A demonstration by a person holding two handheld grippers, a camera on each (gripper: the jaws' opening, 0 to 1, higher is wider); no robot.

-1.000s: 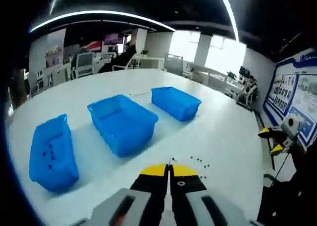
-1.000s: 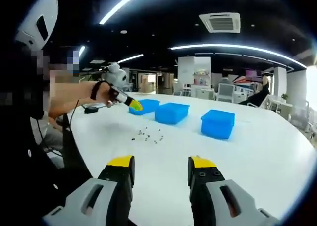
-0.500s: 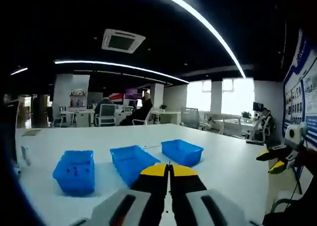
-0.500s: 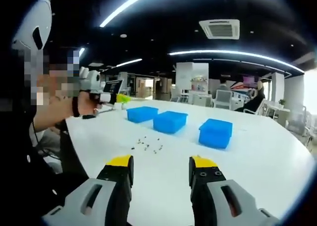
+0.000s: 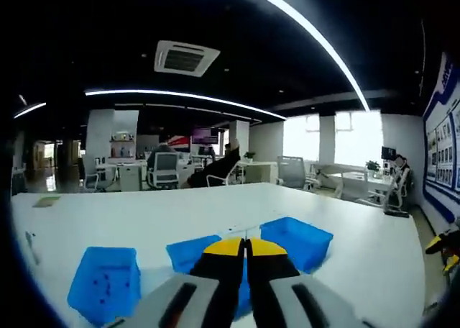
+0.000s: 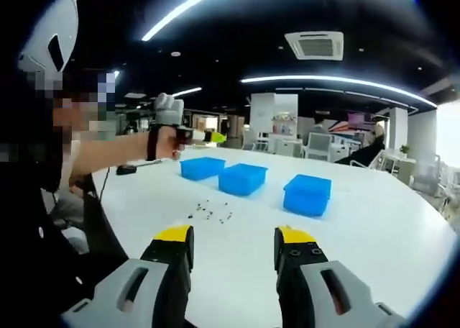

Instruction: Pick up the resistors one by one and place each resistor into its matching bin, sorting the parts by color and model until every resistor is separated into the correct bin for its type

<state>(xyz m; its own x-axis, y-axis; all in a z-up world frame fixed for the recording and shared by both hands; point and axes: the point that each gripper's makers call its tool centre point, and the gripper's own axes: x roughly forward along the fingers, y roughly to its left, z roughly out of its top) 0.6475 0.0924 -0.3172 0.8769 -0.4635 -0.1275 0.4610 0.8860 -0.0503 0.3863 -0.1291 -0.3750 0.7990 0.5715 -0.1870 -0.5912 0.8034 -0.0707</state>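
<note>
Right gripper view: own gripper (image 6: 234, 245) with yellow-tipped jaws spread wide, nothing between; small dark resistors (image 6: 210, 212) scattered on glossy white table (image 6: 374, 227) — three blue plastic bins (image 6: 241, 178) beyond. Left gripper (image 5: 246, 250) pinched together, contents too small to tell.

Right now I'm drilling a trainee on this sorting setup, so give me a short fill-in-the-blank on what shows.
1. The white table carries ___ blue bins.
2. The left gripper has its jaws ___.
3. The right gripper has its jaws ___.
4. The resistors lie loose on the table, ___ the bins.

Missing words: three; shut; open; outside
</note>
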